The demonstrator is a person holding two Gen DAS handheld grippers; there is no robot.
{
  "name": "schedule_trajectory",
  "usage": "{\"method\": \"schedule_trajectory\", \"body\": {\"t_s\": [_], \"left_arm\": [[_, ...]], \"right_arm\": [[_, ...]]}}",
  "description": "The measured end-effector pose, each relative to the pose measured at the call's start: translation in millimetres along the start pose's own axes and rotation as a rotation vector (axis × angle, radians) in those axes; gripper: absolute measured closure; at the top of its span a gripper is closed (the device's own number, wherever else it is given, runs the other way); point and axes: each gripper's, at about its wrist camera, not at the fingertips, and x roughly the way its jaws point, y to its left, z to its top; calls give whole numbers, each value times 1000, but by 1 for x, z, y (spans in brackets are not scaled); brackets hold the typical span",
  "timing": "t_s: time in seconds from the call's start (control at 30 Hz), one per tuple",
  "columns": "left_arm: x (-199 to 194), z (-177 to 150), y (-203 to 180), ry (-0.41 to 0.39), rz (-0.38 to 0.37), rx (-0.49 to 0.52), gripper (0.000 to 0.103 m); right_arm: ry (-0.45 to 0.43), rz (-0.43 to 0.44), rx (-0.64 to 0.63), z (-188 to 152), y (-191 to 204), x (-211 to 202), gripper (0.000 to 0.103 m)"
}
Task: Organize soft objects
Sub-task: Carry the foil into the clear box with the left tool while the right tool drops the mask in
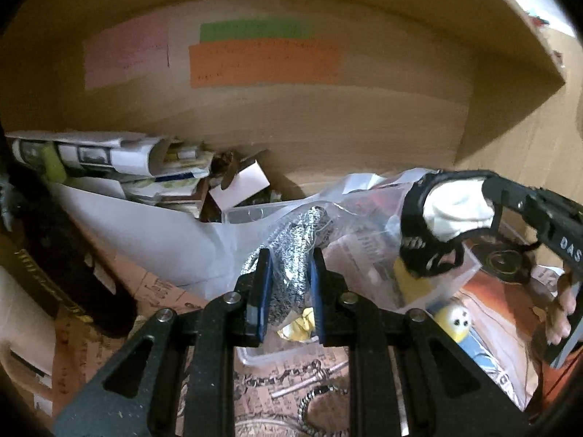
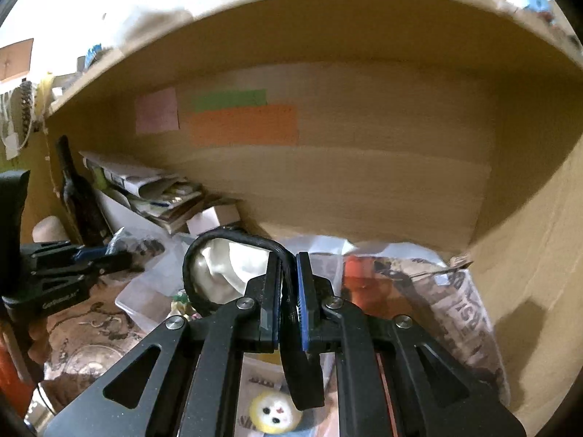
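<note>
Speckled cloth (image 1: 291, 273) pinched by left gripper (image 1: 289, 284) | right gripper (image 2: 289, 291) clamps black-trimmed cloth (image 2: 226, 266)

writing on the orange note (image 1: 264, 62) is too blurred to read.

The left gripper (image 1: 289, 284) is reaching forward with its blue-padded fingers (image 1: 263, 291) pressing in on a speckled knit cloth (image 1: 291, 255) held between them. The right gripper (image 2: 289, 298) is pinching a black strap (image 2: 288, 291) — its pads nearly meeting — while bare fingertips (image 1: 563, 313) are curling around its handle.
</note>
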Motion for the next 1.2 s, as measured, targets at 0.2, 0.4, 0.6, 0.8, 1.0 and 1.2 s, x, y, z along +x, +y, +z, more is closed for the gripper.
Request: {"method": "schedule_trajectory", "body": {"t_s": [0.2,0.4,0.6,0.8,1.0,1.2], "left_arm": [[31,-3,-7,41,31,32,84],[62,-7,-14,109,40,56,84],[86,-14,-16,180,29,69,84],[82,-18,-16,210,0,65,79],[62,-18,-19,188,-33,60,63],[28,-15,-22,116,-54,67,46]], "right_arm": [[88,67,1,-6,4,30,96],[172,87,-30,-17,13,56,96],[208,43,-59,-22,15,71,96],[243,1,-89,-29,16,84,95],[244,3,-124,-28,22,79,79],[175,-29,-168,-22,30,54,49]]}}
